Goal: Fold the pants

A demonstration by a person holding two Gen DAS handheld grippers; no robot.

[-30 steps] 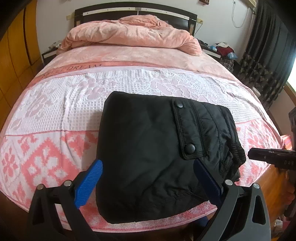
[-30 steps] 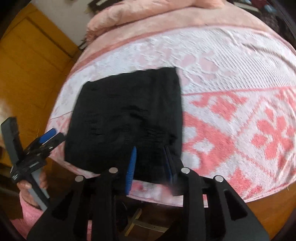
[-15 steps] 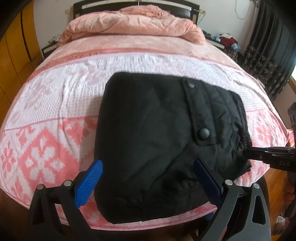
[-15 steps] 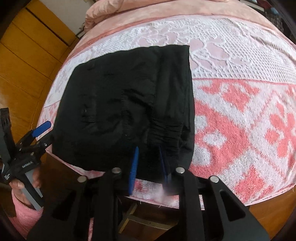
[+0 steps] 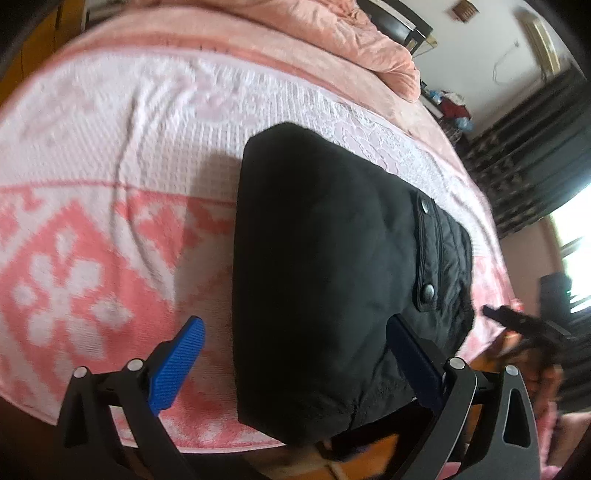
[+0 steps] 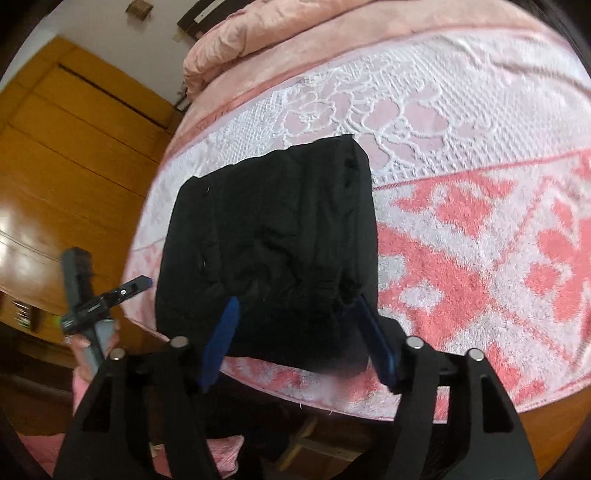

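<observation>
Pants folded, the fold looks nearly finished.

The pants (image 5: 332,280) lie in a compact black bundle at the near edge of the bed (image 5: 92,166), pocket flap up. The left gripper (image 5: 295,354) hangs over the bundle's near end, jaws apart and gripping nothing. The right gripper's (image 6: 295,325) jaws are opening, with cloth between them, apparently unpinched. I judge only tidying or withdrawal remains.

Folded black quilted pants (image 5: 332,280) on pink-and-white patterned bedspread (image 5: 92,206), near foot edge; rumpled pink quilt (image 5: 332,29) behind.
</observation>
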